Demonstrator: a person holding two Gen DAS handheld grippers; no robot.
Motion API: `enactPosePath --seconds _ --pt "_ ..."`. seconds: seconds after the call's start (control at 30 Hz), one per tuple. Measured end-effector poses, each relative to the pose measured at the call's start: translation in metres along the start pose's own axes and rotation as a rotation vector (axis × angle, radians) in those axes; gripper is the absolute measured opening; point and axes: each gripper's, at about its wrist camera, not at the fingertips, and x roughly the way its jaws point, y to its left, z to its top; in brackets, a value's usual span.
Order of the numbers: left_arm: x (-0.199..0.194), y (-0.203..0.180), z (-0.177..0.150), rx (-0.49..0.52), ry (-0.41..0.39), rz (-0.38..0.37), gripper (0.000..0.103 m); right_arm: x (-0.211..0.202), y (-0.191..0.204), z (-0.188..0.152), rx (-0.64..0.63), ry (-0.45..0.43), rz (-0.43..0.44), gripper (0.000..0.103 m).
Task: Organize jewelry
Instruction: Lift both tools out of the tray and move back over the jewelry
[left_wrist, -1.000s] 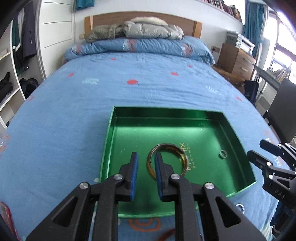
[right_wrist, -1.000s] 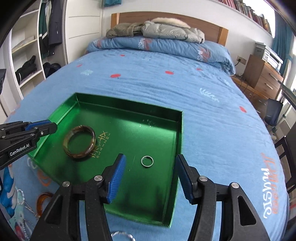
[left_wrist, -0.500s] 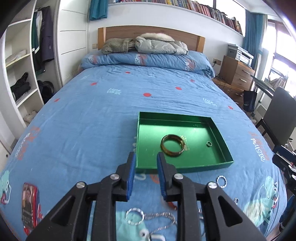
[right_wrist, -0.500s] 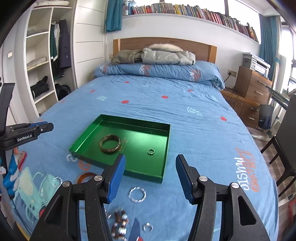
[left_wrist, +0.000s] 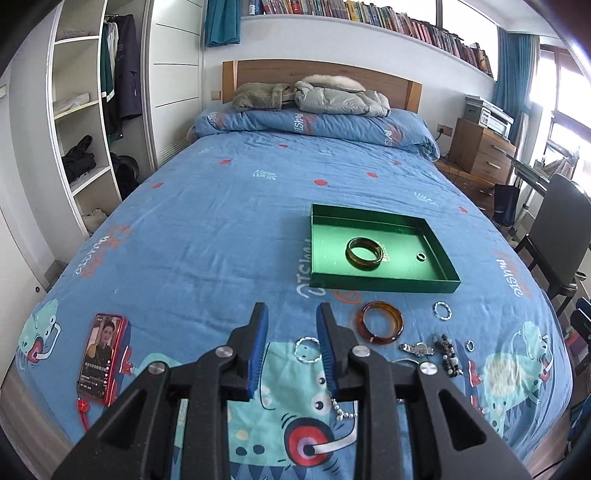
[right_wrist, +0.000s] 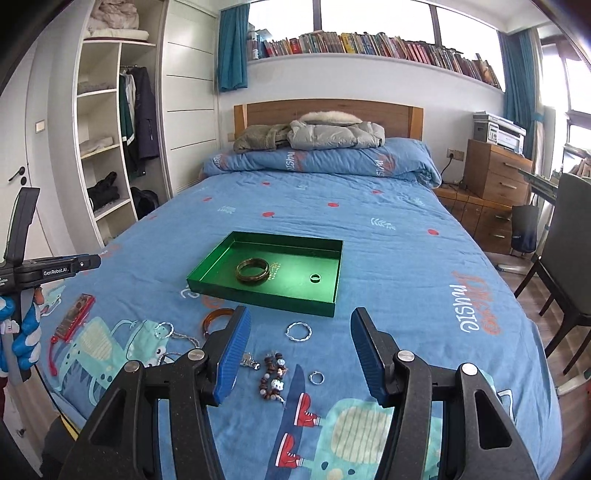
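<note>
Both grippers hang above the foot of the bed, nothing in either. Left gripper (left_wrist: 290, 314): fingers parted with a narrow gap, empty. Right gripper (right_wrist: 299, 321): fingers spread wide, empty. Green tray (right_wrist: 207, 286) sits mid-bed and already holds a dark bangle (right_wrist: 253, 270) and a small ring (right_wrist: 315, 277), lying well apart. Left to sort, on the bedspread (left_wrist: 207, 229) near the tray's front edge: amber bangle (left_wrist: 380, 322), twisted silver ring (right_wrist: 298, 331), another silver ring (left_wrist: 307, 348) partly behind the left finger, bead bracelet (right_wrist: 273, 376), small plain ring (right_wrist: 317, 377), a metal charm piece (left_wrist: 417, 348) and a chain (left_wrist: 345, 411) running under the left gripper. Risks, my read: soft quilt gives under load, so pressing down on thin rings probably buries them or pinches fabric with them; small ring looks likely to slip out of flat pads; chain is close to the silver ring and may snag and drag neighbours; bead bracelet is floppy, could droop and catch on the tray wall. Left jaw gap looks too tight for the bangle rim unless opened more. Phone (left_wrist: 100, 356) with a red strap lies to the left, clear of the pile, but a wide swing could clip it. Room: bedroom, wood headboard, jackets piled at the pillow end, open wardrobe left, bookshelf high on the wall, dresser with printer and a chair right, bright windows.
</note>
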Motion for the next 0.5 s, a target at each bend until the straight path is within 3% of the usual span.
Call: enactPosePath --seconds 0.33,0.5 --pt "-0.031 -0.001 -0.045 0.012 0.019 -0.003 0.026 -0.037 -0.001 -0.031 0.037 -0.032 0.021 0.056" --pt "-0.027 0.0 -0.061 0.008 0.046 -0.012 0.026 -0.044 -0.004 -0.04 0.058 -0.042 0.018 0.055"
